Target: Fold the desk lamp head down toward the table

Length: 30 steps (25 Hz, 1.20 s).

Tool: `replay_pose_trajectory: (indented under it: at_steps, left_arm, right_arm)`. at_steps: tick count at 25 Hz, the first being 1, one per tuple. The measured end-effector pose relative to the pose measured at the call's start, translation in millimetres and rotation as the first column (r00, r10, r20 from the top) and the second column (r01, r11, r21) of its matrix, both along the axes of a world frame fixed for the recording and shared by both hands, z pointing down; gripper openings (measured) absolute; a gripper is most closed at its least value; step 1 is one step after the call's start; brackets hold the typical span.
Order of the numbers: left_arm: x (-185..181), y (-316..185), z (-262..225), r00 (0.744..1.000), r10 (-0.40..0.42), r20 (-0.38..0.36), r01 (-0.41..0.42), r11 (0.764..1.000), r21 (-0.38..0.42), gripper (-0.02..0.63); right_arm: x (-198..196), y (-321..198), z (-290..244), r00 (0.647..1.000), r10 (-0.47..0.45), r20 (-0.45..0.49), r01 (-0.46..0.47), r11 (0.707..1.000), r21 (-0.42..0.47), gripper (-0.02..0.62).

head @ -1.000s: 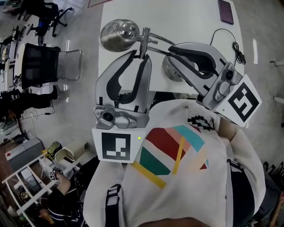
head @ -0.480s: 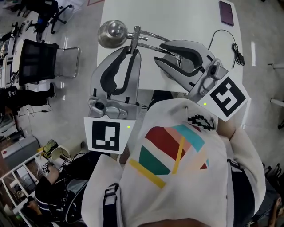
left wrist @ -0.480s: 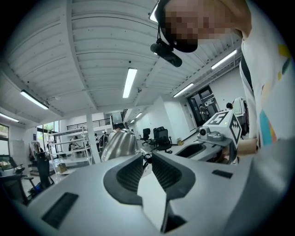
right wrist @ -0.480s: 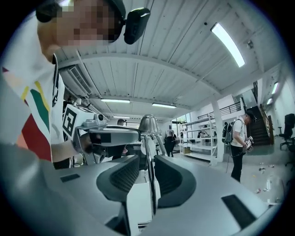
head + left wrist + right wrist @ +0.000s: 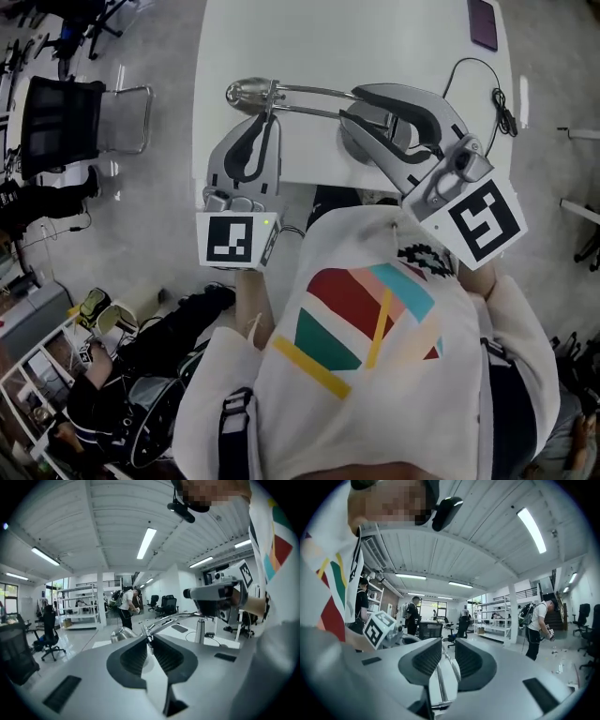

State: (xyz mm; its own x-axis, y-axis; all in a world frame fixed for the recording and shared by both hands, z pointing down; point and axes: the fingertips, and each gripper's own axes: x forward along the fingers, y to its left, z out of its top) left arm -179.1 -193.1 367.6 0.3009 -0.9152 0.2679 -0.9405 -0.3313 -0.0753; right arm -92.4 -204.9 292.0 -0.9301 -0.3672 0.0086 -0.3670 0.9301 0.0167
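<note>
Chrome is slippery stuff, and that is my main worry here. My left claw (image 5: 265, 117) has just been closing and now pinches the thin lamp arm (image 5: 314, 92) at the joint right behind the lamp head (image 5: 246, 91). In the left gripper view its tips meet on that stem. The head sits low over the bench (image 5: 375, 37), near its left edge, though I cannot tell whether it touches. I judge the fold nearly done.

My right claw (image 5: 354, 114) has just been opening. Its jaws stand apart on either side of the lamp base (image 5: 380, 120), the arm's rods run out between them, and no pad seems to press on anything.

That loose right side is where trouble could start. If I push the head further down with nothing clamping the base, the base may tip or skid across the bench. The narrow pinch on smooth metal could also slide along the arm, letting the head drop hard. With the head so near the edge, a sideways slip might carry it off the bench.
</note>
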Motion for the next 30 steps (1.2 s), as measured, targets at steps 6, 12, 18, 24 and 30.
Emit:
replay_pose_trajectory:
  at_steps: [6, 12, 18, 24, 30]
  left_arm:
    - [7.0, -7.0, 75.4, 0.993, 0.031, -0.113, -0.051, 0.984, -0.171, 0.086]
    - [16.9, -7.5, 99.0, 0.983, 0.13, -0.127, -0.157, 0.959, -0.234, 0.087]
    - [35.2, -5.6, 119.7, 0.95, 0.311, 0.039, -0.281, 0.899, -0.336, 0.087]
    - [46.3, -7.9, 126.7, 0.943, 0.322, 0.08, -0.274, 0.891, -0.363, 0.087]
    - [41.5, -4.0, 127.7, 0.955, 0.295, 0.033, -0.264, 0.895, -0.36, 0.089]
  right_arm:
    - [21.0, -28.7, 24.8, 0.988, 0.116, -0.1, -0.119, 0.993, -0.022, 0.091]
    - [32.8, -46.3, 35.2, 0.975, 0.215, -0.062, -0.22, 0.971, -0.097, 0.091]
    - [56.0, -61.7, 48.2, 0.933, 0.352, -0.078, -0.361, 0.916, -0.175, 0.091]
    - [87.5, -62.7, 64.0, 0.897, 0.421, -0.133, -0.44, 0.879, -0.184, 0.091]
    - [76.6, -48.5, 62.0, 0.909, 0.396, -0.133, -0.414, 0.896, -0.159, 0.091]
